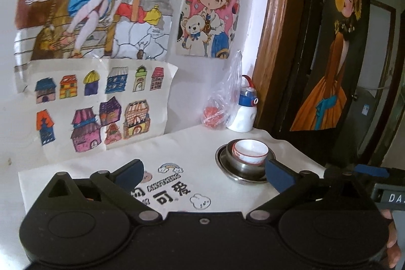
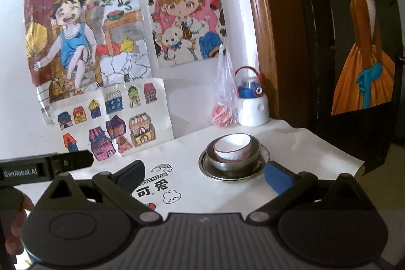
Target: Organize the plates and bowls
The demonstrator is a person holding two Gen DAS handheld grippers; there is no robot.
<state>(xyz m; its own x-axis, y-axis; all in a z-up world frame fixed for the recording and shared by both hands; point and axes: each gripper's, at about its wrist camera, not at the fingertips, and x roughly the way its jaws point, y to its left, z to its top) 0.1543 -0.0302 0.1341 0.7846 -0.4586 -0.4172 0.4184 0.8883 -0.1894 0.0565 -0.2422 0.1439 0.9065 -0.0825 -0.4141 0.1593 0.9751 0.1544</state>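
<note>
Left gripper [image 1: 203, 172] hovering over white cloth [image 1: 192, 143], jaws spread wide, gripping nothing. Right gripper [image 2: 204, 175] likewise splayed and empty. White red-rimmed bowl [image 2: 231, 146] sitting tilted inside steel bowl [image 2: 234, 163], which is resting on steel plate [image 2: 264, 156] near cloth's far right, bottle [image 2: 253, 108] and plastic bag [image 2: 225, 92] standing behind.

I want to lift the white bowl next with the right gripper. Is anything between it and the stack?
Nothing visible. Only bare cloth lies between the open right gripper and the white bowl, which sits tilted in the steel bowl.
</note>
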